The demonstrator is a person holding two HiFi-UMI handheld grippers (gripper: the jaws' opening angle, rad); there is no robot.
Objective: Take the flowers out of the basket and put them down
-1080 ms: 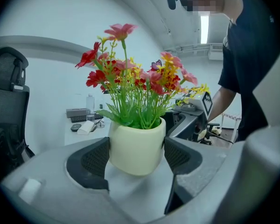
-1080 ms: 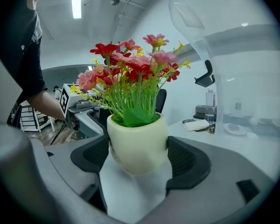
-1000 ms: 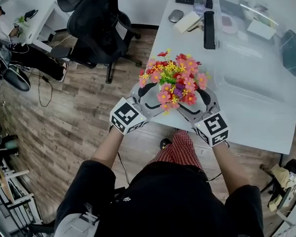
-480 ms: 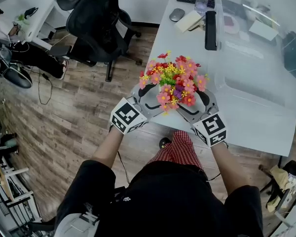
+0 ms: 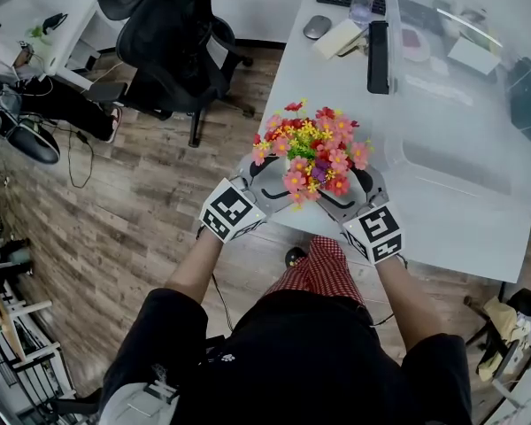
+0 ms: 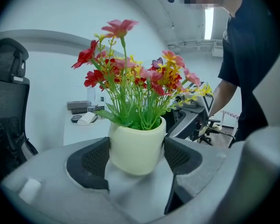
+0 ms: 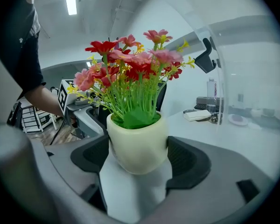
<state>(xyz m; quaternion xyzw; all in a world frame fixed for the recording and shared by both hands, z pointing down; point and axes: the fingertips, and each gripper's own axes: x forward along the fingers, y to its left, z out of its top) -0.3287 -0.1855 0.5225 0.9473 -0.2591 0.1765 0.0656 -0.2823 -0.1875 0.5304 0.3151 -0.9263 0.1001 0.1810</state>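
Over the last second both grippers and the flowers [image 5: 311,144] have crept a little toward us, the right gripper [image 5: 354,189] edging inward. The desk [image 5: 442,211] lies beneath, and the pot [image 6: 136,146] is at its near edge with no basket around it; we cannot tell whether its base touches. The left gripper [image 5: 267,175] and the right each clamp the pot from opposite sides. We judge the lifting-out done; setting down and letting go remain.
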